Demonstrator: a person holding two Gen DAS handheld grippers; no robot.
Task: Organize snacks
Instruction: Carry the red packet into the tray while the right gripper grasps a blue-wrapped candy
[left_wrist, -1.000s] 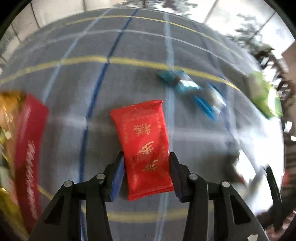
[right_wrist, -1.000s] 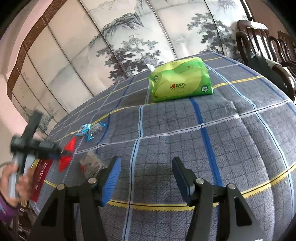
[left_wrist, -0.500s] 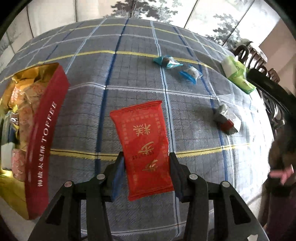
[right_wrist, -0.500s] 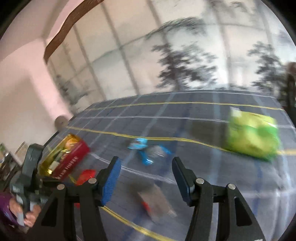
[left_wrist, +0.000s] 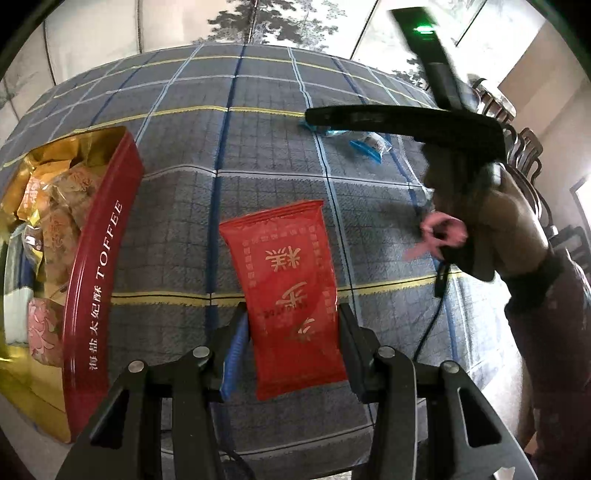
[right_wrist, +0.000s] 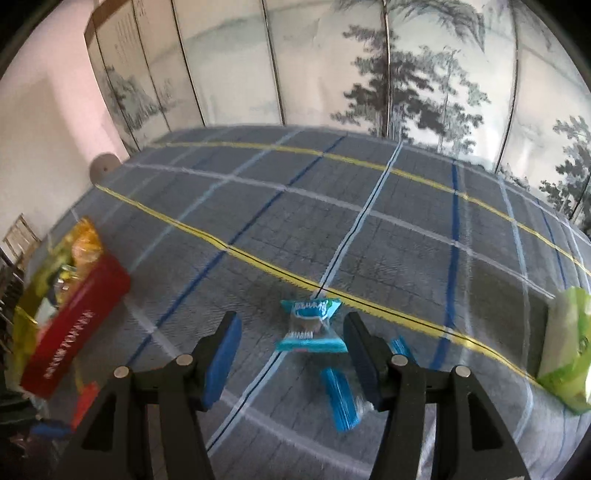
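While the left gripper (left_wrist: 291, 343) holds the red snack pack (left_wrist: 288, 291) with its jaws pressed on both long sides, the pack is lifted above the table (left_wrist: 177, 221) and sits to the right of the red toffee box (left_wrist: 99, 280). This looks like the carrying step: the pack has been picked up and probably belongs in the box. The next move likely calls for swinging left until the pack is over the open top of the toffee box, then letting the jaws come apart.

The right gripper (right_wrist: 291, 350) has its jaws wide apart and holds nothing. It points at a blue candy (right_wrist: 310, 325) lying on the table, far to the right of the toffee box. A second blue candy (right_wrist: 340, 395) lies just beside the first one. It seems ready to come down around the first candy and squeeze gently.

The red pack is flat, shiny and crinkly, with gold writing. The blue candies are small, with twisted shiny ends. The toffee box is long with hard red walls, gold paper inside and wrapped sweets already in it. The table wears a soft grey checked cloth. A puffy green pack (right_wrist: 565, 347) lies farthest from the toffee box.
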